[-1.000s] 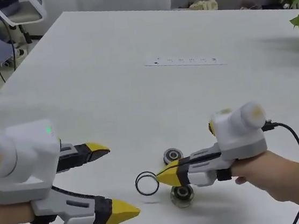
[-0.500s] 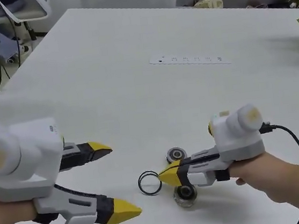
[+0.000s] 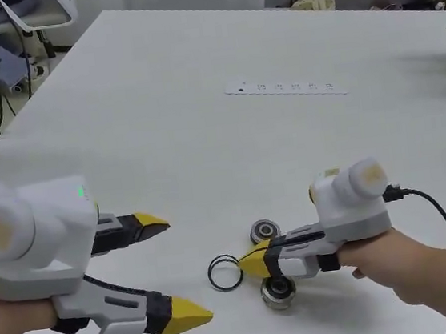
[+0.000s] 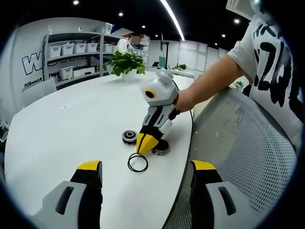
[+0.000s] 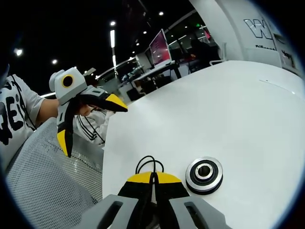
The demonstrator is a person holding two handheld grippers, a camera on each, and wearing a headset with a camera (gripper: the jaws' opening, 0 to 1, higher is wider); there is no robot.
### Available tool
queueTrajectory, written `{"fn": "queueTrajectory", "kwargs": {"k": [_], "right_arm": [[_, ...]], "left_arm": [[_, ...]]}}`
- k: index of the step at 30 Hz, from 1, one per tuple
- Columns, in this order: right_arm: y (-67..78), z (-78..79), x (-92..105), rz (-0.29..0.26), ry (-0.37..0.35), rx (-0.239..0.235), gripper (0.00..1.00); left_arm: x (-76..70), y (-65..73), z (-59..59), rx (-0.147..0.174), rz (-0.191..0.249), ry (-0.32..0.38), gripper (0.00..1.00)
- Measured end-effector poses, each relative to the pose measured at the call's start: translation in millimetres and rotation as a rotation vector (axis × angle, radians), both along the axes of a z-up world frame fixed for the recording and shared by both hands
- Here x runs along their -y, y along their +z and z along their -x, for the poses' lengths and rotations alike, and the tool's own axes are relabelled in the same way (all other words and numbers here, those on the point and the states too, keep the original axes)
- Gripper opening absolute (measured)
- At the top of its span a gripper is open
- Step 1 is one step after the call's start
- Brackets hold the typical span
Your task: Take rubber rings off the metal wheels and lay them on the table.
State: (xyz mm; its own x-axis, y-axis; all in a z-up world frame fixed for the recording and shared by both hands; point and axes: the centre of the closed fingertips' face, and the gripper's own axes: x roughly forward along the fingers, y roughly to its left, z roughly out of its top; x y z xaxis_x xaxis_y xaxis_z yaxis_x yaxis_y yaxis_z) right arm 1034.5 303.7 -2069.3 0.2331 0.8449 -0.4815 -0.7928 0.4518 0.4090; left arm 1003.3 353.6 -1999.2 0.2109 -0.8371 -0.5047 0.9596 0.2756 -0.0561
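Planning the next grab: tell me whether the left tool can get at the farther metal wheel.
Probably yes: the left tool is open, bare table lies between it and the farther metal wheel, and the right tool sits beside that wheel, not between.

A broad white table (image 3: 196,73) under ceiling lights (image 4: 170,19), with shelves (image 4: 66,59) of bins and a potted plant (image 4: 125,62) behind

We lose the near edge of the rubber ring (image 5: 149,163) behind the closed tips of the right gripper (image 5: 153,175), so we can't tell if it's pinched. In the head view, the nearer wheel (image 3: 278,293) sits half under that gripper, and the left gripper (image 3: 184,268) runs off the left edge.
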Motion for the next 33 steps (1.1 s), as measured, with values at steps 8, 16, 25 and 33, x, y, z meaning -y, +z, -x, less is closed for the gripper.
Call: {"fn": "queueTrajectory", "kwargs": {"k": [8,16,25,33], "right_arm": [[-4.5,-1.7,-0.4,0.012,-0.011,-0.008,0.0],[-6.8,-3.4,2.6,0.023,-0.026,-0.013,0.0],[-6.7,-3.1,3.2,0.024,-0.029,-0.017,0.0],[-5.7,-1.1,5.3,0.026,-0.031,-0.02,0.01]], "left_arm": [[0.2,-3.1,2.0,-0.01,-0.005,-0.004,0.72],[-0.3,-3.8,1.3,-0.013,-0.007,-0.004,0.72],[0.6,-5.2,3.3,-0.017,-0.015,-0.013,0.72],[0.9,-5.1,3.8,-0.018,-0.018,-0.016,0.71]]}}
